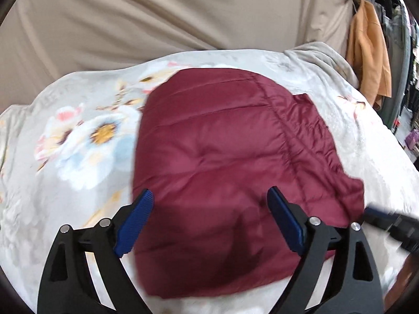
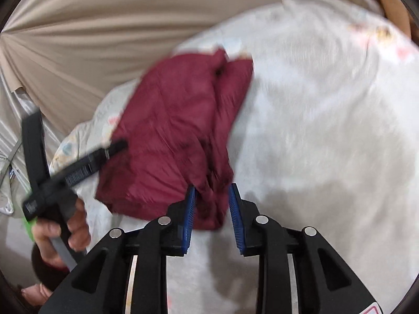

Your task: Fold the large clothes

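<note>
A dark red quilted jacket (image 1: 225, 157) lies folded on a floral blanket (image 1: 78, 136). My left gripper (image 1: 209, 198) is open wide above the jacket's near part, its blue pads (image 1: 136, 222) apart and holding nothing. In the right wrist view the jacket (image 2: 172, 130) lies ahead and left. My right gripper (image 2: 212, 191) is open, with the jacket's near corner lying between its blue pads (image 2: 189, 209). The left gripper also shows in the right wrist view (image 2: 115, 146), held in a hand at the jacket's left edge.
A beige curtain (image 1: 157, 13) hangs behind the bed. An orange garment (image 1: 369, 52) hangs at the far right, with dark clothes beyond it. The pale blanket (image 2: 327, 130) spreads to the right of the jacket.
</note>
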`<state>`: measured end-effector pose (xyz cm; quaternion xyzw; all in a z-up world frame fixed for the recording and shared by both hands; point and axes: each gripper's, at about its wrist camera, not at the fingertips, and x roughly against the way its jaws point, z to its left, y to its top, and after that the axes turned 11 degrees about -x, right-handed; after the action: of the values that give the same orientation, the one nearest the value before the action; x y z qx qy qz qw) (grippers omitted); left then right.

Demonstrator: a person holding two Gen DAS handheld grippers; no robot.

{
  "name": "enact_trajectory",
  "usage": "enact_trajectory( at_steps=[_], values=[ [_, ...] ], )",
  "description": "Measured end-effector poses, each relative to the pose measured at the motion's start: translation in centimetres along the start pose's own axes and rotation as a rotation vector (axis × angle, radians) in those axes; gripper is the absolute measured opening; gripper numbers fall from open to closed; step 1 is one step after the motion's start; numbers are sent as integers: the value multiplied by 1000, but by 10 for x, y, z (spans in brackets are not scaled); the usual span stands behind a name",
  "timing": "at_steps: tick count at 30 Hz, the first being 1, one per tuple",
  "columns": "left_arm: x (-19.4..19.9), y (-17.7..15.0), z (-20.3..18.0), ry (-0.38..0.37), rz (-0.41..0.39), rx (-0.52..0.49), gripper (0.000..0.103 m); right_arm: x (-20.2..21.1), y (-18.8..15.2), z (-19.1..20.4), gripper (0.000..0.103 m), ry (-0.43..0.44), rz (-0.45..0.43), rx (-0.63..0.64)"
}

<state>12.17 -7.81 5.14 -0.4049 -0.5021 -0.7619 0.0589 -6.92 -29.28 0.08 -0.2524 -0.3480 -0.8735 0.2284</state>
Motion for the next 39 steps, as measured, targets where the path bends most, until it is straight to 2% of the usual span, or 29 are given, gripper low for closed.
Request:
enact_trajectory(
  at_steps=[3, 6, 9, 10, 11, 14, 17, 18, 19, 20, 21, 22, 24, 27, 29, 32, 39],
  values=[
    [8, -14, 15, -6, 18, 44, 86, 9, 9, 25, 21, 18, -80, 53],
    [9, -33, 29, -8, 57, 85, 86, -6, 18, 44, 11, -16, -98, 109],
    [-1, -52, 40, -36, 99, 135, 88, -28, 17, 37, 8, -66, -35, 91],
    [-5, -58, 43, -55, 108, 154, 88, -38, 13, 28, 3, -97, -1, 81],
    [-9, -61, 44, -75, 112, 167, 88, -54, 9, 15, 3, -121, 45, 56],
    [-20, -68, 41, -86, 119, 165, 89, -72, 4, -4, 1, -97, 103, -8],
    [-22, -68, 41, -100, 115, 181, 89, -65, 7, -6, 1, -83, 111, -25],
    [-18, -69, 45, -121, 113, 198, 89, -59, 7, -7, 8, -79, 95, -34],
    [-13, -71, 51, -150, 106, 221, 88, -53, 7, -7, 22, -70, 77, -46],
    [-8, -73, 56, -169, 99, 239, 89, -43, 6, -9, 31, -65, 48, -67],
    [-1, -76, 64, -204, 86, 272, 92, -36, 5, -11, 51, -55, 29, -80],
    [2, -79, 69, -223, 79, 297, 93, -30, 3, -14, 66, -33, 17, -92],
    [4, -84, 77, -254, 83, 342, 95, -24, 0, -18, 73, 41, 43, -114],
    [-8, -87, 80, -292, 118, 380, 95, -35, -3, -21, 77, 118, 123, -148],
    [-16, -84, 77, -307, 125, 386, 95, -50, -6, -19, 77, 115, 167, -161],
    [-23, -75, 72, -323, 121, 363, 96, -61, -4, -11, 86, 127, 186, -163],
    [-48, -47, 52, -344, 139, 301, 98, -83, 5, 4, 87, 141, 238, -155]
  ],
)
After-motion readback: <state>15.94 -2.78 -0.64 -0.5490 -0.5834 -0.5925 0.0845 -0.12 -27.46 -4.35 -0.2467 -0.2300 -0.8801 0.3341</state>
